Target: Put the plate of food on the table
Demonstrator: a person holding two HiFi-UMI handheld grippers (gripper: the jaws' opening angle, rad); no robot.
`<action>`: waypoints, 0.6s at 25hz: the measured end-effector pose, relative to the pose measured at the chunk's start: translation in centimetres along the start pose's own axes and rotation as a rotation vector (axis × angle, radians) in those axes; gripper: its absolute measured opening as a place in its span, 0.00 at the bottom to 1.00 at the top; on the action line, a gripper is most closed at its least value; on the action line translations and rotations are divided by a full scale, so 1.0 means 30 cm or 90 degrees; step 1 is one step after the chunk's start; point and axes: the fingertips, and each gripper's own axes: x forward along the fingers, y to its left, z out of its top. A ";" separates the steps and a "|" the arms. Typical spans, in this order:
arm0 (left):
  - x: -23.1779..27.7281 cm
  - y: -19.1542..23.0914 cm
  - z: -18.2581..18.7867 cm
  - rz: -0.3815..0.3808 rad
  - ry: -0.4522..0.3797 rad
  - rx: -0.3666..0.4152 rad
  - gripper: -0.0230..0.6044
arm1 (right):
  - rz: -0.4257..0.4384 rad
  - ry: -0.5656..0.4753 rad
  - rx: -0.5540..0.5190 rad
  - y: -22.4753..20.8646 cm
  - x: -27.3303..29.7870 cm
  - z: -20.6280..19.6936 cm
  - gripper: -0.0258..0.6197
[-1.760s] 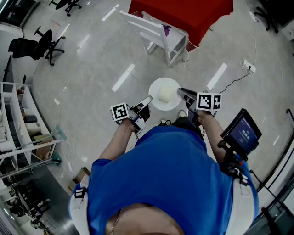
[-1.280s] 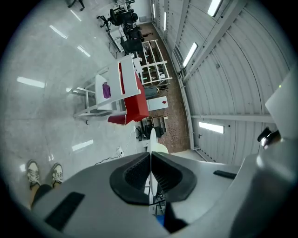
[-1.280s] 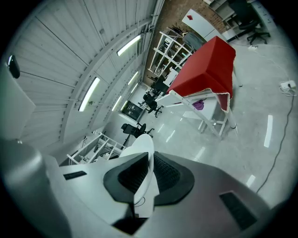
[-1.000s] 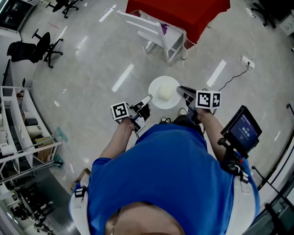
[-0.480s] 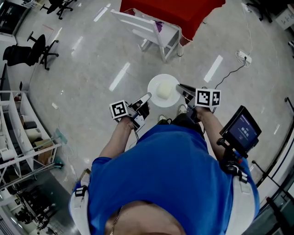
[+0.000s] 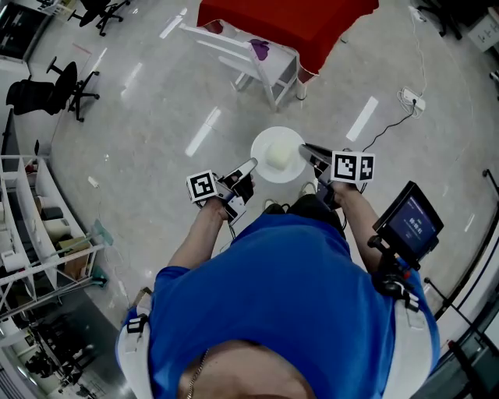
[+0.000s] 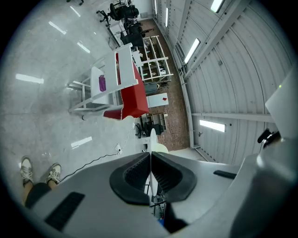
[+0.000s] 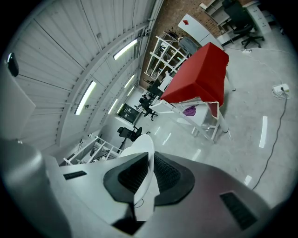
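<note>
Left gripper (image 6: 249, 167) and right gripper (image 6: 306, 149) each clamp an opposite rim of the white plate (image 6: 263, 145) carrying a pale food lump (image 6: 279, 157), above the floor (image 6: 156, 132), apart from the red-clothed table (image 6: 296, 23).

One plate (image 6: 261, 150) counted. One food lump (image 6: 279, 158). Two hand-held grippers counted: left hand-held gripper (image 6: 252, 165), right hand-held gripper (image 6: 306, 148). One red-draped tabletop (image 6: 296, 19). One white stand (image 6: 242, 51). One purple item (image 6: 260, 49). At least two black office chairs (image 6: 54, 84) seen. One shelf rack (image 6: 31, 226). One screen (image 6: 412, 222). One power strip (image 6: 411, 97). Two shoes (image 7: 26, 169).
</note>
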 end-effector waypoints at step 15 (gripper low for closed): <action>0.002 0.011 0.009 -0.001 -0.005 0.017 0.06 | 0.010 -0.002 -0.017 -0.003 0.011 0.012 0.07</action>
